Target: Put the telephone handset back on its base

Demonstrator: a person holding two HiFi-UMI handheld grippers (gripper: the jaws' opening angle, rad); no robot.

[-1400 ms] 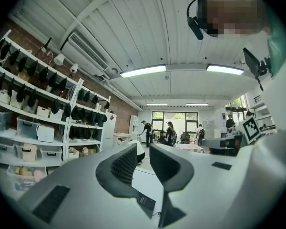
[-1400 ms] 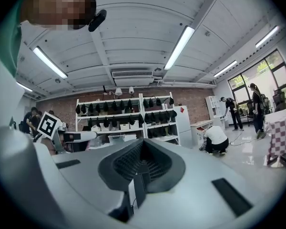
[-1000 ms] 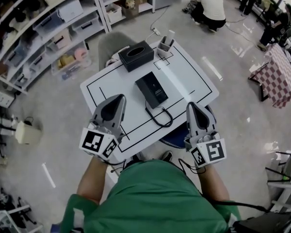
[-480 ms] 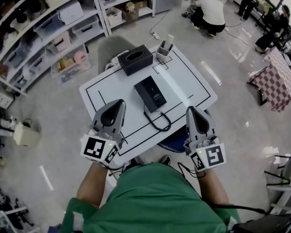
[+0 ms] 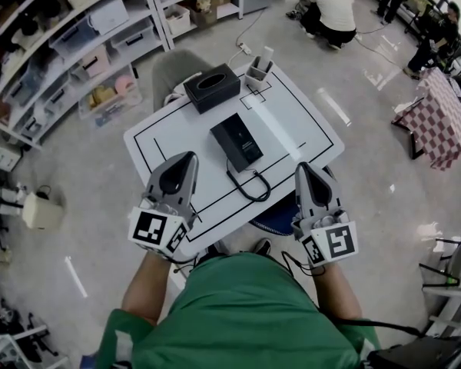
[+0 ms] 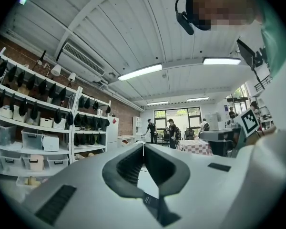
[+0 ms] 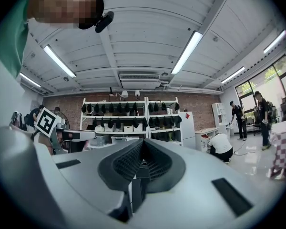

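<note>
A black telephone [image 5: 237, 142] lies in the middle of the white table [image 5: 301, 121], and its black cord [image 5: 250, 187] loops toward the front edge. I cannot tell the handset from the base from here. My left gripper [image 5: 190, 157] hovers over the table's front left part, shut and empty. My right gripper [image 5: 301, 167] hangs at the front right edge, also shut with nothing in it. Both stand apart from the phone. In the left gripper view the gripper [image 6: 143, 145] points up at the room and ceiling, as does the right gripper [image 7: 143, 142] in its own view.
A black tissue box [image 5: 212, 87] and a small holder [image 5: 259, 69] stand at the table's far side. Shelves with bins [image 5: 77, 44] line the left. A person [image 5: 333, 10] crouches on the floor beyond the table. A checkered cloth [image 5: 438, 118] is at the right.
The head view has shifted a little, so the table sits slightly differently in it. Both grippers keep their places and stay shut.
</note>
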